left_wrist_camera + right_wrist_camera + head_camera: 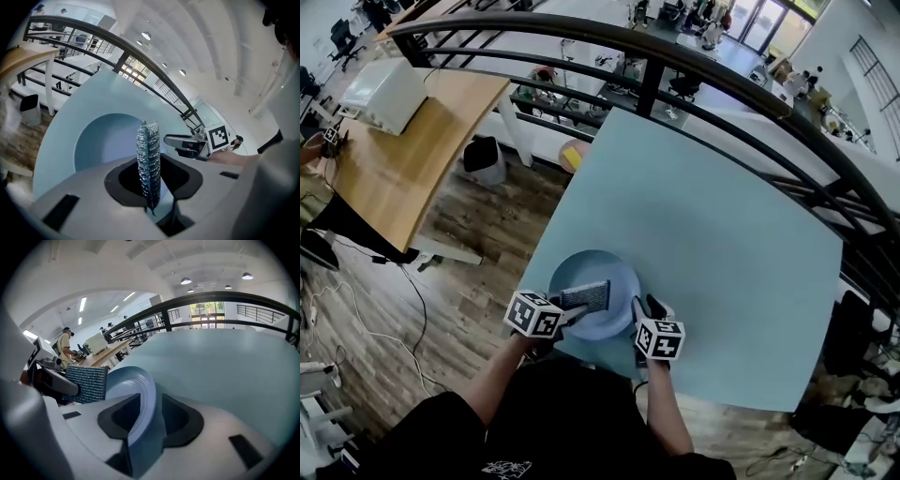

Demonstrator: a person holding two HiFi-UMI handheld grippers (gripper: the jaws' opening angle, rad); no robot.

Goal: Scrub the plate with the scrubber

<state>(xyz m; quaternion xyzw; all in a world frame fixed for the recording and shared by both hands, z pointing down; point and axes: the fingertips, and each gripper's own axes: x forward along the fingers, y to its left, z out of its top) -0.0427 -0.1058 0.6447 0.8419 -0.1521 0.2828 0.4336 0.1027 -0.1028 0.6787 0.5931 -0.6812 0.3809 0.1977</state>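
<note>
Left gripper [151, 188] clenches the scrubber [148, 157]. Right gripper [147, 420] stands released, jaws astride the plate [619, 274] rim. The plate lies at the table's [712, 225] near edge, so scrubbing it unclamped could slide it off.

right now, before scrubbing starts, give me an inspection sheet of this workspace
surface: pale blue table
job's things: blue plate at the table's near edge; scrubber over it, contact unclear
clutter: nothing seen on the table
grippers: left tongs shut on the scrubber, held edge-up; right tongs open, plate rim between the jaws
cables: black cable on the wooden floor at left
surroundings: black railing behind the table; wooden desk at left
</note>
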